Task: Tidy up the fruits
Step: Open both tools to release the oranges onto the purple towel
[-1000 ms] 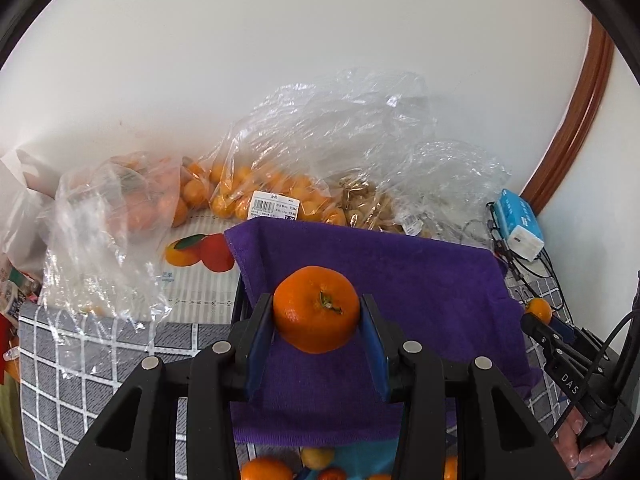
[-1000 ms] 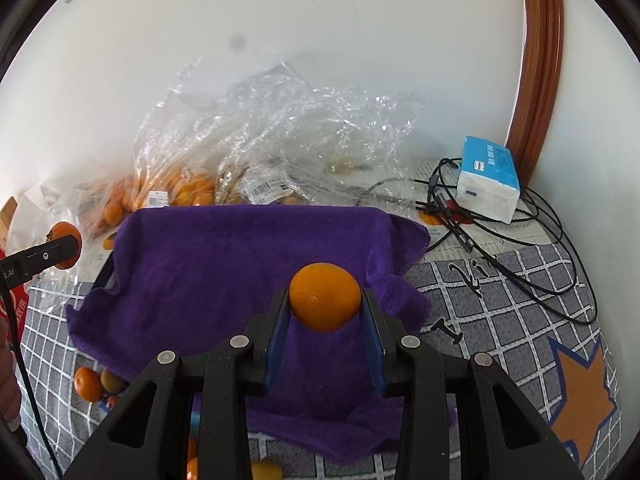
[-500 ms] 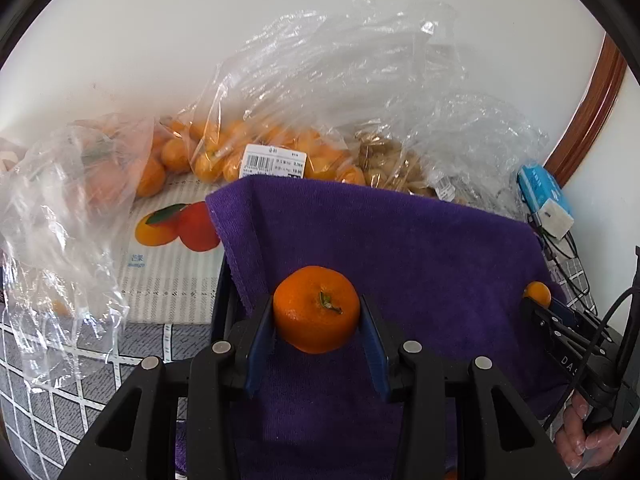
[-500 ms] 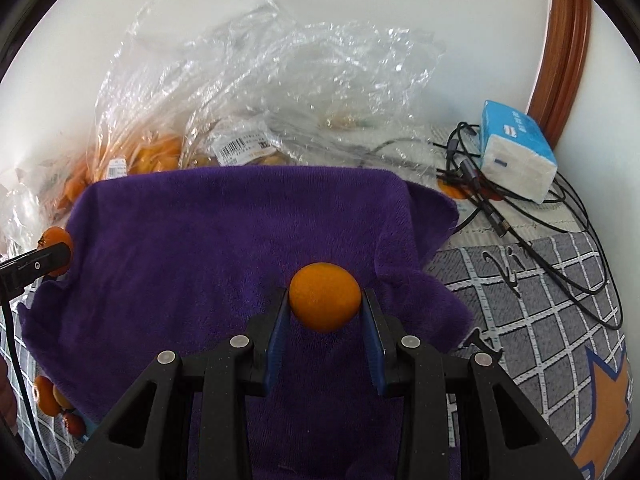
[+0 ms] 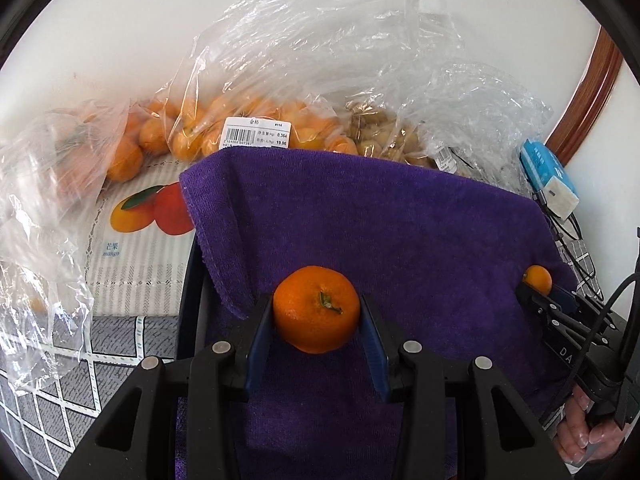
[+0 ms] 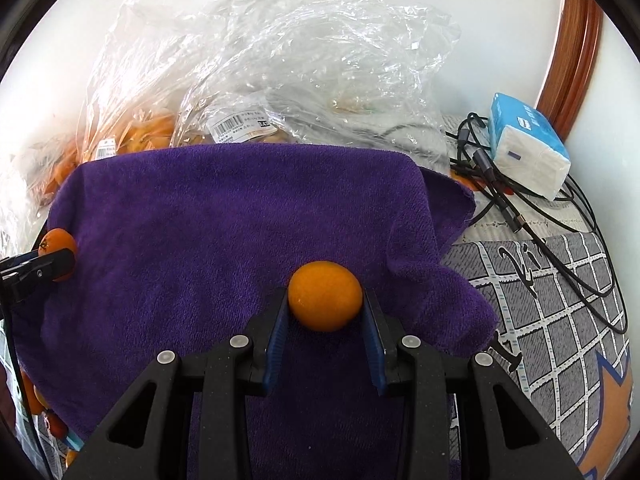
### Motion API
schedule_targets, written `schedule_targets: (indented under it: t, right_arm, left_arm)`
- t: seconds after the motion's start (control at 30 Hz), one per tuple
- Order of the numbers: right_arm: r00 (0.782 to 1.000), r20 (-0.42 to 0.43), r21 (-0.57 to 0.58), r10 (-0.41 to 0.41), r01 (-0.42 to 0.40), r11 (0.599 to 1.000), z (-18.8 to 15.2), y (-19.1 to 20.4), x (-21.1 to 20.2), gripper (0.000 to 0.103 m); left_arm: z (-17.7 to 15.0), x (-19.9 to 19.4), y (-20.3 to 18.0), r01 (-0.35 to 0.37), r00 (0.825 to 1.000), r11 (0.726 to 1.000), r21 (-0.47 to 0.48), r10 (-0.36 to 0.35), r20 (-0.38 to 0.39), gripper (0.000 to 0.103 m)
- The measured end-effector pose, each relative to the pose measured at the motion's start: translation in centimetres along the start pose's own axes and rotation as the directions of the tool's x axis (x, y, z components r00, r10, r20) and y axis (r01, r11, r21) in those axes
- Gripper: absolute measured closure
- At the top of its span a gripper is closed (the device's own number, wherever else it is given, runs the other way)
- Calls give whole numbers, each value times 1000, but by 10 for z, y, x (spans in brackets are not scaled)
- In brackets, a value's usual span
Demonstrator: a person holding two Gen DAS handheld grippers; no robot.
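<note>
Both grippers have pushed forward over the last second: the purple towel now fills most of each view, and the clear bags of fruit against the wall look closer than before. The left gripper is clamped on a mandarin with a green stem, pads pressed to both sides of it. The right gripper pinches a smooth orange fruit the same way. Each fruit hangs above the towel, the left one toward the towel's left edge, the right one toward its right; whether either touches the cloth I cannot tell.

This looks like the carrying step, two fruits being brought to the towel at once. Next, I'd judge, each has to be lowered until it sits on the cloth before the jaws part, since round fruit could roll off the draped edge. Cables and a blue tissue pack lie to the right, well clear.
</note>
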State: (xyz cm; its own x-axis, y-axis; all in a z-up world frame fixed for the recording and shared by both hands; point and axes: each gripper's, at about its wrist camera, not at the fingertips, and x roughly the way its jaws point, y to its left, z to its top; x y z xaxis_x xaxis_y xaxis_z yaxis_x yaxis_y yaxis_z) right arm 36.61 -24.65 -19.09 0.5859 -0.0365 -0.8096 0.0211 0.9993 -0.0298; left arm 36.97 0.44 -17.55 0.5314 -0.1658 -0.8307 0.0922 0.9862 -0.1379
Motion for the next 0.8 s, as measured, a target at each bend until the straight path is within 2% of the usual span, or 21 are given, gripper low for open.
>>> schedule_targets:
  t: [0.07,0.13,0.23,0.3,0.33,0.4,0.57,0.8]
  right_arm:
    - [1000,-1,-5,7,-7,1000,0,0,-2,61]
    - [1000,6,-4,8,-8,1000,-1,0,-5,46]
    - [1000,20,-2,20,-20,1000,-3,1,-13,39]
    - [999,25,1,26,-26,1000,-3,1,-18,35]
    - [999,29,3,25,-25,1000,-4,1,-20,34]
    - [999,44,15,19,-20,1000,-5,1,-26,31]
    - [998,62,39,-3,0,999,-9,-3,-40,31]
    - [995,86,32,-47,44,998,-23,-10,-77,31]
  left_arm:
    - [0,1,-2,-5,1000,1000,9,5,-1,63]
    - [-1,2,-4,-9,1000,1000,20,9,-2,62]
    - [0,3,-8,-11,1000,999,30,11,-3,62]
    - [0,0,-9,-10,1000,999,37,10,8,57]
    - [2,1,-14,-7,1000,999,38,7,14,52]
    - [3,-4,-14,0,1000,999,36,-1,30,46]
    - [5,-15,-15,1,998,1000,27,-2,58,44]
    - [10,-55,-21,15,989,1000,-5,-14,148,44]
